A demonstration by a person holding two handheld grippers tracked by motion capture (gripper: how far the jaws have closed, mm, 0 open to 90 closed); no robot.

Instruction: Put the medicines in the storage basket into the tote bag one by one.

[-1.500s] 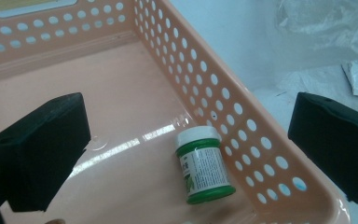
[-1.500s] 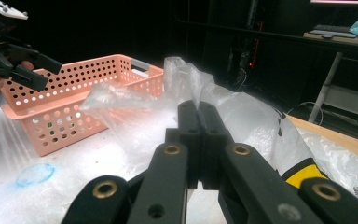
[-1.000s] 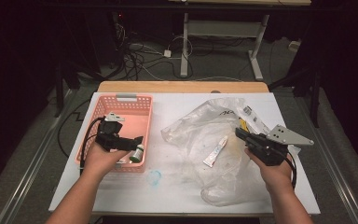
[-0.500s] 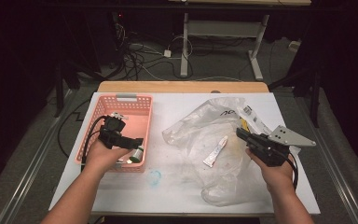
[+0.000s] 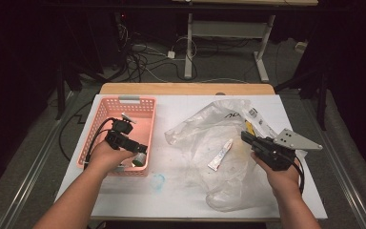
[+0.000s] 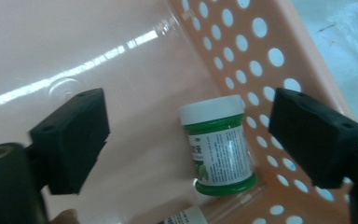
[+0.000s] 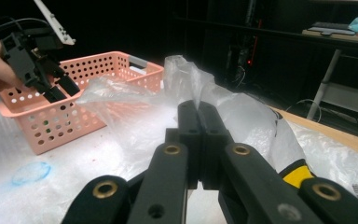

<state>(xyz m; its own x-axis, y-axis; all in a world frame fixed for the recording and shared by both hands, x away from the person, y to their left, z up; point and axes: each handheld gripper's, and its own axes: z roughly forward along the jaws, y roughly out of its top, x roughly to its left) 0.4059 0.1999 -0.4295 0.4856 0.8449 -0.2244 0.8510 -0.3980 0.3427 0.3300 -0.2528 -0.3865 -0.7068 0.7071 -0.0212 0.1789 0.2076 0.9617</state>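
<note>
Slightly narrowed since the earlier frame, the left tongs (image 6: 186, 140) are held open around the jar (image 6: 219, 149) in the basket's (image 5: 145, 125) near right corner, ungripped, while the right tongs (image 7: 198, 122) are kept shut on the bag (image 7: 242, 116).

The green jar (image 6: 219, 145) carries a white label with small print too blurred to read; nothing else is legible.

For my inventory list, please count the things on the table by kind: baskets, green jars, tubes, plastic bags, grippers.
Pink basket: 1
Green jar: 1
White tube: 1
Clear plastic bag: 1
Grippers: 2, left gripper and right gripper
Total: 6
</note>
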